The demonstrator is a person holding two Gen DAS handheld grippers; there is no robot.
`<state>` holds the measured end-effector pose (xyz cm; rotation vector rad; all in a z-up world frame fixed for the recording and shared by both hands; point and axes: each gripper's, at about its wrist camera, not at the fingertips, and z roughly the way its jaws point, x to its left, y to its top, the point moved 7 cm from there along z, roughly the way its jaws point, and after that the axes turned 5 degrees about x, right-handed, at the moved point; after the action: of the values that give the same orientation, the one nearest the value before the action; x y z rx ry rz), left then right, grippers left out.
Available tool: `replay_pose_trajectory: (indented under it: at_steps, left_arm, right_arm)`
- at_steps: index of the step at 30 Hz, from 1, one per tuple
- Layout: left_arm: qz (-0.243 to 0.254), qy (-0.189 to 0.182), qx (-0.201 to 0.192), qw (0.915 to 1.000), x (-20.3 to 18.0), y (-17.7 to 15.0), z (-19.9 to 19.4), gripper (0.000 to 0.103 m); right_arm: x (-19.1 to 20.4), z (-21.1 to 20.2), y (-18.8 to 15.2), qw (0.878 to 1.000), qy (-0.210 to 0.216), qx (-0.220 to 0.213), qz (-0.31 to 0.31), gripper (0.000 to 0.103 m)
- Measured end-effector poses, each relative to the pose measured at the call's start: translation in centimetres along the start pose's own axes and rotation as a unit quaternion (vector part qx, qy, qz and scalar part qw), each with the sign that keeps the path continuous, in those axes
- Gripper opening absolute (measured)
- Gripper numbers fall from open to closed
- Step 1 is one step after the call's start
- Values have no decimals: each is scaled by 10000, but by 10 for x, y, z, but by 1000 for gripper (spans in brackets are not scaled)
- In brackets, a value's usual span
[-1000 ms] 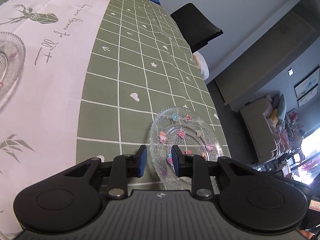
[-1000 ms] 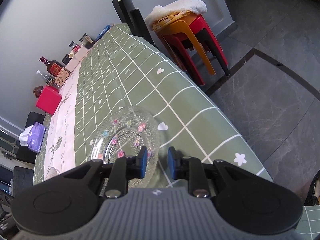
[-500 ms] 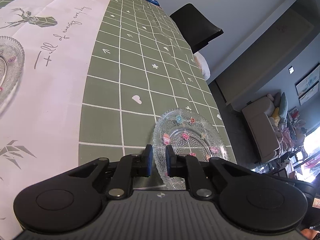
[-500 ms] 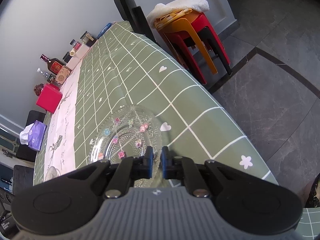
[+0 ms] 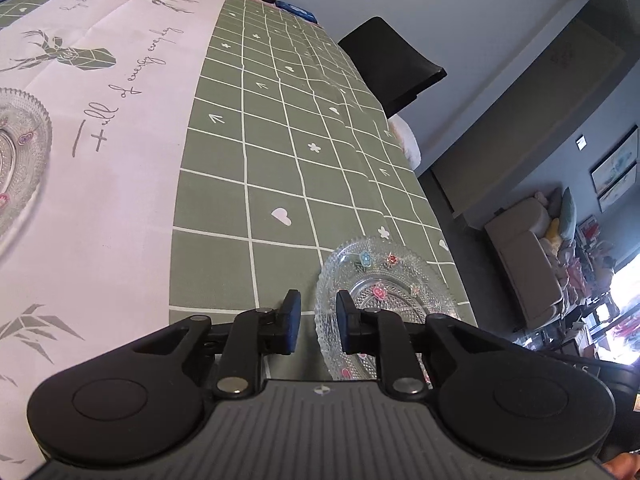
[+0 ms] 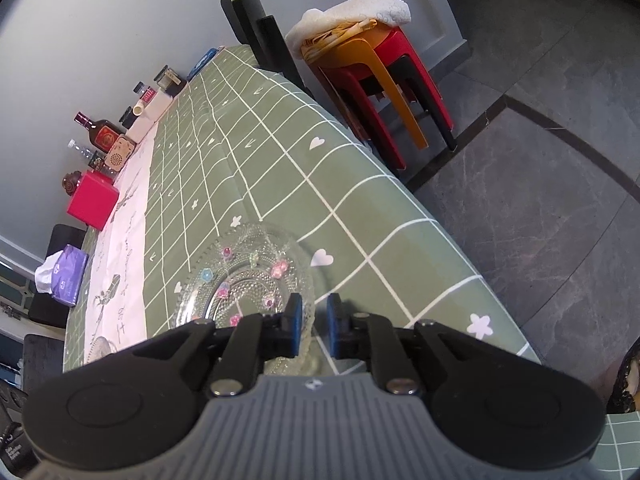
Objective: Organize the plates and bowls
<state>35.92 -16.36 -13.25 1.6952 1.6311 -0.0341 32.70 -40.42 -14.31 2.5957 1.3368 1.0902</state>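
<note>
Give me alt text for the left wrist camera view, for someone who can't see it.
The left tongs hover over a green checked tablecloth, jaws slightly apart and having just been opening, around the near rim of a clear glass plate with coloured flowers, not pressing it. A second glass dish sits far left on a pink runner.

Table (image 5: 280, 168), green grid cloth; pink runner (image 5: 120, 128); glass plate (image 6: 248, 280) near edge; second glass dish (image 5: 20, 160); red box (image 6: 93, 204), tissue pack (image 6: 66, 276).

A second glass dish (image 5: 18, 160) is cut off by the left wrist view's left edge.
</note>
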Motion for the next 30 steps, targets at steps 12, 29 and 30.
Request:
replay_pose_trajectory:
  at_steps: [12, 29, 30]
  left_arm:
    - [220, 170, -37, 9996, -8, -6, 0, 12]
    - [14, 320, -574, 9978, 0, -18, -66, 12]
    - [28, 333, -625, 9975, 1, -21, -74, 12]
  right_arm:
    - [3, 4, -1, 9999, 70, -42, -115, 6]
    - [35, -21, -20, 9973, 407, 130, -598, 6]
    - [38, -24, -23, 9968, 446, 167, -638, 6]
